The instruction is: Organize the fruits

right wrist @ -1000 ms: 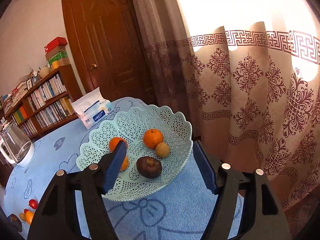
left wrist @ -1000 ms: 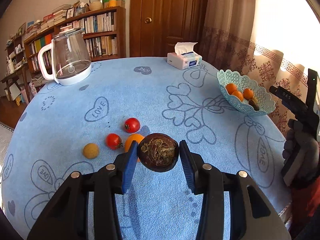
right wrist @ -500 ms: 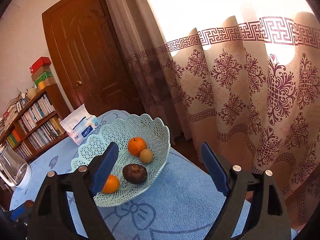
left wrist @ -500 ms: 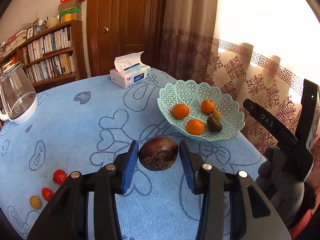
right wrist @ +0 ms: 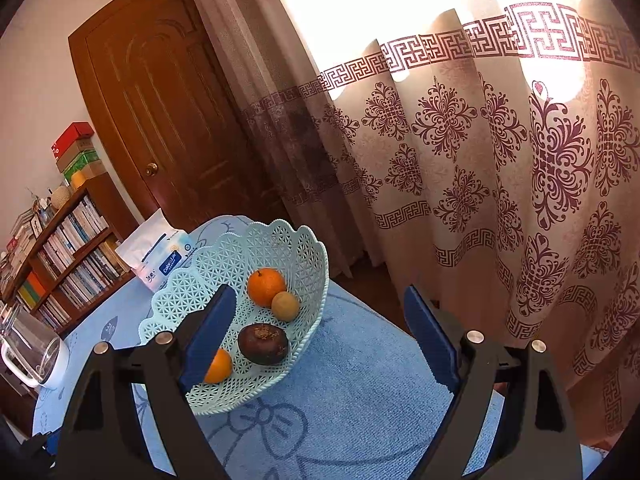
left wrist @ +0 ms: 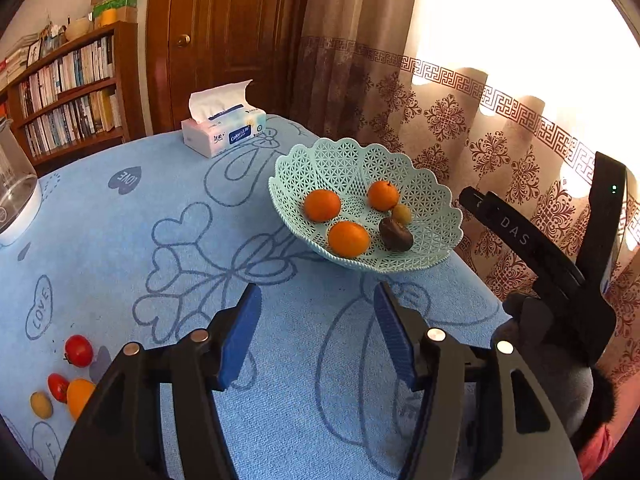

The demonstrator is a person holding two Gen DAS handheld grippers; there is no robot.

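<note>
A mint lattice basket stands near the table's right edge. It holds three oranges, a small yellowish fruit and a dark brown fruit. My left gripper hovers over the blue cloth just in front of the basket. Its jaws are opening and nothing shows between them. My right gripper is open and empty, with the basket beyond its left finger. Two red tomatoes, an orange and a yellowish fruit lie loose at the lower left.
A tissue box sits behind the basket. A glass kettle stands at the far left. A gloved hand holds the right gripper at the table's right edge. Curtains, a door and a bookshelf stand behind.
The left view swung right from the loose fruit toward the basket. The left jaws then spread, and the dark fruit they held is gone from view. The right jaws widened.
</note>
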